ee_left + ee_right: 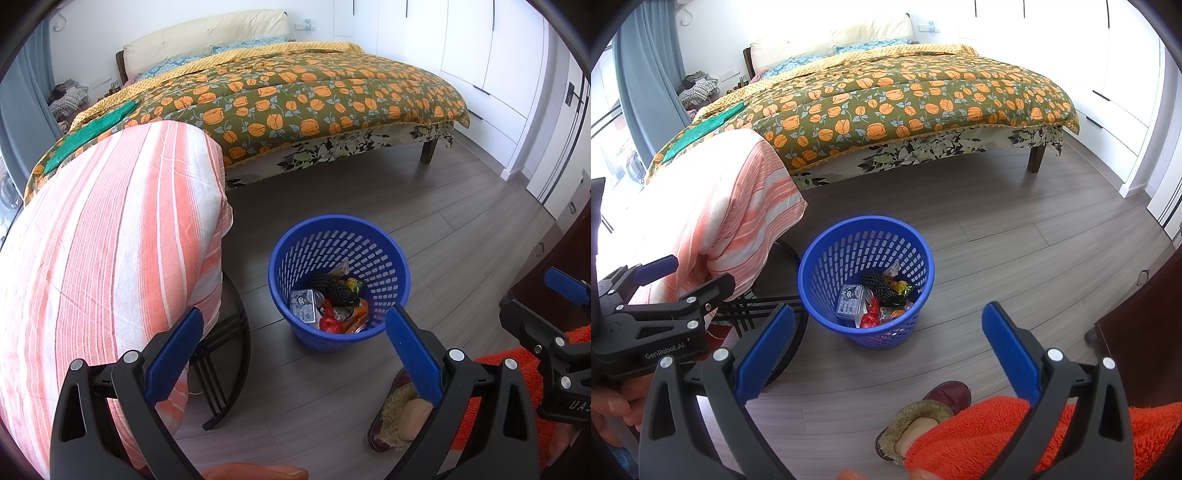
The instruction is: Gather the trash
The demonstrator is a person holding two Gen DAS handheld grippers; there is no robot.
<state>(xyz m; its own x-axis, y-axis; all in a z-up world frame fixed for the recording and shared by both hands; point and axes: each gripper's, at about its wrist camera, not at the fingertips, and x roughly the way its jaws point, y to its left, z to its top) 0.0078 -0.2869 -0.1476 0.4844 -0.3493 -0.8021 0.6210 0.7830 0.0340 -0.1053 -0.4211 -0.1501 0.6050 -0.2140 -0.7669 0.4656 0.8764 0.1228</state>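
From where I stand, the trash sits in 1 blue plastic basket [339, 280] on the wood floor [424, 206], between the bed [295, 96] and the striped cloth [110, 240] draped over a round black-framed table. Inside I count about 6 pieces, though they overlap: 2 black mesh foam sleeves [882, 287], 1 small clear plastic box [849, 303], 1 red wrapper [870, 317], 1 yellow-green wrapper [903, 287] and some orange and clear crinkly film I cannot separate. All of it looks light and soft except the box, which seems stiff and a little slick. The basket itself should be light but springy, best pinched at its rolled rim rather than its slotted wall. Both tools hang above it: the left gripper [295, 350] and the right gripper [888, 349] each stand with jaws spread wide, holding nothing. 1 fur-lined slipper [923, 417] shows near the bottom.
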